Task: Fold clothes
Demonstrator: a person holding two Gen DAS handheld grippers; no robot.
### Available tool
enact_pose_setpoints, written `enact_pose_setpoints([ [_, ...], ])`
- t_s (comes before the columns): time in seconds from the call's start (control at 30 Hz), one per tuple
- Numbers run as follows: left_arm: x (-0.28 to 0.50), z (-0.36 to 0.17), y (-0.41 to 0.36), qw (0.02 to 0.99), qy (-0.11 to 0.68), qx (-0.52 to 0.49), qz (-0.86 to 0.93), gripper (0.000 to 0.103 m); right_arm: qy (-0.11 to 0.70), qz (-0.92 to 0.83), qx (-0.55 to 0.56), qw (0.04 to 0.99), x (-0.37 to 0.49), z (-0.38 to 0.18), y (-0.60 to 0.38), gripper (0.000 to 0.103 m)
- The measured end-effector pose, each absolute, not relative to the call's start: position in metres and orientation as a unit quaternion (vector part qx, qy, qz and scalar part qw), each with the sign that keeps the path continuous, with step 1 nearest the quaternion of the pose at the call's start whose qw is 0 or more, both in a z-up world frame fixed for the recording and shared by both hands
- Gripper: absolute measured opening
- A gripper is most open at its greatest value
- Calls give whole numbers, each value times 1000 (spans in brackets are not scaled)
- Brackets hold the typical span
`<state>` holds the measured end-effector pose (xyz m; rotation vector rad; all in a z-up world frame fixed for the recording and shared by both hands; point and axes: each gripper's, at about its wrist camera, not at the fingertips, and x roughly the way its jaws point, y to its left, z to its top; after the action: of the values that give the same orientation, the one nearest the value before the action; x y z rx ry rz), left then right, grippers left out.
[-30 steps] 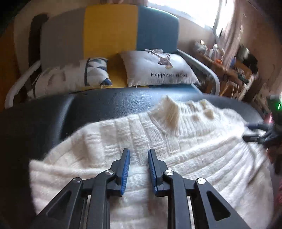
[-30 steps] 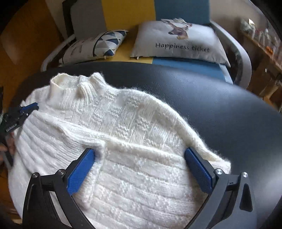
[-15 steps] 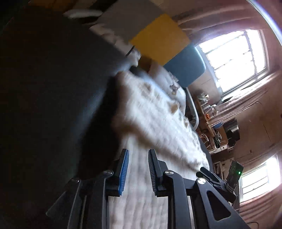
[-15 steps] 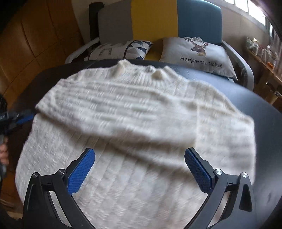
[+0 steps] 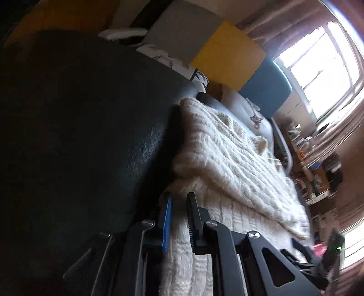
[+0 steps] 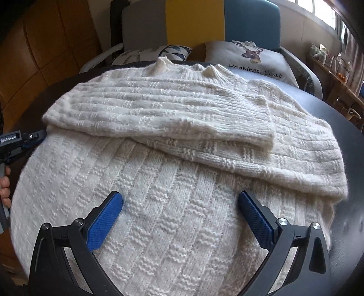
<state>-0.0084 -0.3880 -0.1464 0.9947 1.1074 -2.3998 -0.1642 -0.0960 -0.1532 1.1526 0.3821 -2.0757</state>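
The cream knitted sweater [image 6: 173, 173] lies spread on the round black table [image 6: 355, 145], collar at the far side, with both sleeves folded across the chest, one over the other; the right gripper [image 6: 179, 211] hangs over the near body panel with its blue pads spread wide and nothing between them; the left gripper [image 5: 178, 214] sits rolled on its side at the sweater's left edge, fingers drawn narrow with a slim gap, and whether any knit is pinched there I cannot tell; in the right wrist view its tip [image 6: 31, 139] shows at the left margin just under the folded sleeve

The likely step is taking the left side edge to fold it inward, or the hem up toward the collar; to do it well, bite the full thickness of the knit rather than a few loose loops, since the fluffy yarn stretches; lift low, keep both sides level, and lay the fold without dragging the stacked sleeves; a sofa [image 6: 195, 20] with cushions stands beyond the table
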Motion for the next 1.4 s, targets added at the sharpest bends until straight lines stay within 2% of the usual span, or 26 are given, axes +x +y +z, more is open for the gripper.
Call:
enact_pose_setpoints([
  [0.07, -1, -141, -390, 144, 410, 333, -837, 19, 152, -804, 452, 356, -164, -152, -97, 103],
  [0.13, 9, -130, -389, 136, 408, 319, -845, 20, 157, -803, 459, 347, -160, -147, -99, 103],
  [0.23, 4, -119, -378, 96, 385, 318, -861, 21, 133, -798, 439, 391, -146, -125, -107, 103],
  [0.37, -24, -129, -346, 66, 327, 381, -862, 22, 203, -790, 423, 396, -123, -124, -139, 103],
  [0.43, -28, -134, -335, 80, 291, 403, -864, 18, 229, -782, 442, 375, -120, -139, -147, 103],
  [0.57, -18, -119, -322, 82, 253, 397, -878, 20, 183, -781, 466, 373, -125, -137, -126, 103],
  [0.7, 5, -96, -305, 49, 192, 400, -895, 21, 164, -764, 458, 424, -106, -113, -86, 103],
  [0.8, 35, -99, -311, 61, 197, 424, -882, 23, 179, -746, 458, 450, -78, -109, -60, 103],
  [0.9, 68, -106, -318, 86, 209, 451, -864, 24, 208, -739, 485, 419, -65, -131, -38, 103],
  [1.1, 123, -111, -318, 56, 235, 450, -860, 34, 199, -765, 464, 401, -55, -141, -20, 103],
  [1.2, 118, -119, -313, 40, 247, 451, -857, 35, 204, -769, 464, 389, -52, -139, -24, 103],
  [1.37, 111, -107, -298, 26, 247, 426, -870, 34, 226, -779, 441, 383, -39, -130, -22, 103],
  [1.4, 111, -102, -295, 27, 244, 419, -874, 22, 227, -781, 436, 385, -36, -127, -22, 103],
])
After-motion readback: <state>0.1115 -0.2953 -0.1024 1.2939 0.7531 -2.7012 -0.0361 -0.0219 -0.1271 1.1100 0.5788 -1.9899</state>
